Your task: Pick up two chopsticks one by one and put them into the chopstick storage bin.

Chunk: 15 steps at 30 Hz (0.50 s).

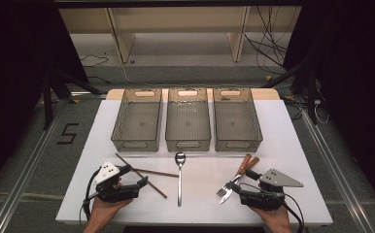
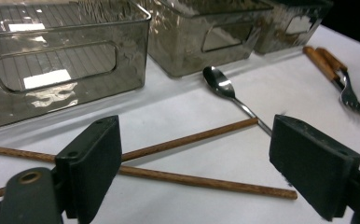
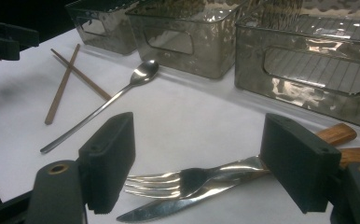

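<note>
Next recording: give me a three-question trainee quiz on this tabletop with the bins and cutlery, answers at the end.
1. How many clear bins stand in the row at the far side of the table?
2. True or false: the two chopsticks lie crossed over each other.
3. Which items lie just in front of the right gripper? A) the spoon B) the fork and knife C) the chopsticks

Key:
1. Three, all empty.
2. True; they cross near the left gripper, whose jaws stand open above them.
3. B; fork and knife, both with wooden handles, lie together between the open jaws in the right gripper view.
</note>
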Each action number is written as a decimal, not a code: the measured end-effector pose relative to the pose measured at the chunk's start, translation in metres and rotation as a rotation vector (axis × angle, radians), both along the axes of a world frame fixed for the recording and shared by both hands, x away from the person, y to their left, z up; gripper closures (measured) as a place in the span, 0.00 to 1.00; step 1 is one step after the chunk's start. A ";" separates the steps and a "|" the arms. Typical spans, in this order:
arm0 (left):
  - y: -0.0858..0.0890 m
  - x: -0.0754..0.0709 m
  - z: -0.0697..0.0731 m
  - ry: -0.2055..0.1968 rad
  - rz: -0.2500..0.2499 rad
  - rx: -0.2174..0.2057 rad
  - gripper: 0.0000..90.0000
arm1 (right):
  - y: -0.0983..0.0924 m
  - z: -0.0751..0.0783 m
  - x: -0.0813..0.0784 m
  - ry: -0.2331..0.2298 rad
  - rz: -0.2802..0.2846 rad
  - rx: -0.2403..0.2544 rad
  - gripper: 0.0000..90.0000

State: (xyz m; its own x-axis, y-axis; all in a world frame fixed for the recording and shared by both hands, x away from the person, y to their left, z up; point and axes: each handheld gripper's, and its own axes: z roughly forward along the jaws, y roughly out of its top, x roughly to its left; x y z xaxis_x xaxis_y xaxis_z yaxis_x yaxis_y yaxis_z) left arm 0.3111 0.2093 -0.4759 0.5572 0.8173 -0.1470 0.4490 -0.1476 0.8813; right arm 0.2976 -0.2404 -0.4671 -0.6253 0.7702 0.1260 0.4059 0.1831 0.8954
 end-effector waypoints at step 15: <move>-0.006 0.033 0.035 0.062 -0.157 0.312 0.20 | 0.000 0.000 0.001 0.002 0.006 0.003 0.30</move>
